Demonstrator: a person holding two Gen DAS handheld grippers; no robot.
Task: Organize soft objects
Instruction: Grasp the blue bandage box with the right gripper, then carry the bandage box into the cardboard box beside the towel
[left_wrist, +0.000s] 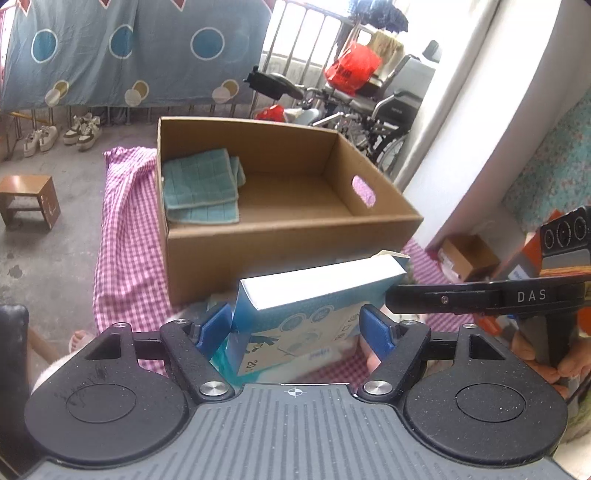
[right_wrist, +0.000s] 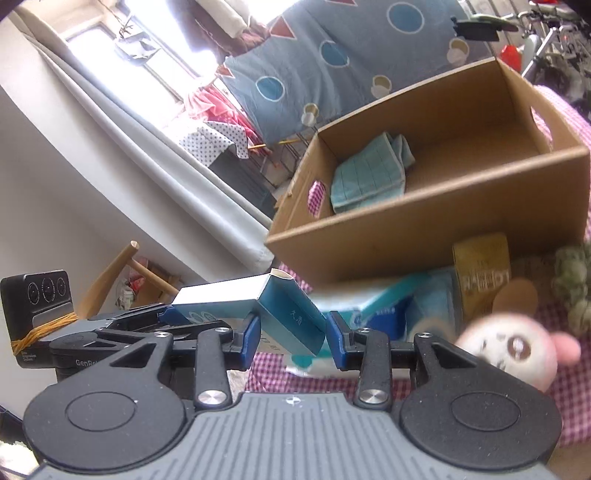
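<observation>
Left wrist view: blue-and-white carton (left_wrist: 314, 310) clamped across its width by left gripper (left_wrist: 295, 328); right gripper (right_wrist: 291, 328) pinches its narrow end. Long axis spans both tools. Cardboard box (left_wrist: 295, 240) just beyond, holding folded teal towels (left_wrist: 201, 188).

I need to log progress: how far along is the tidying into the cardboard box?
Done: folded teal cloths lie in the cardboard box. In hand: both tools, left and right, grip the blue-white carton. Left: plush toy and other packets remain outside.
</observation>
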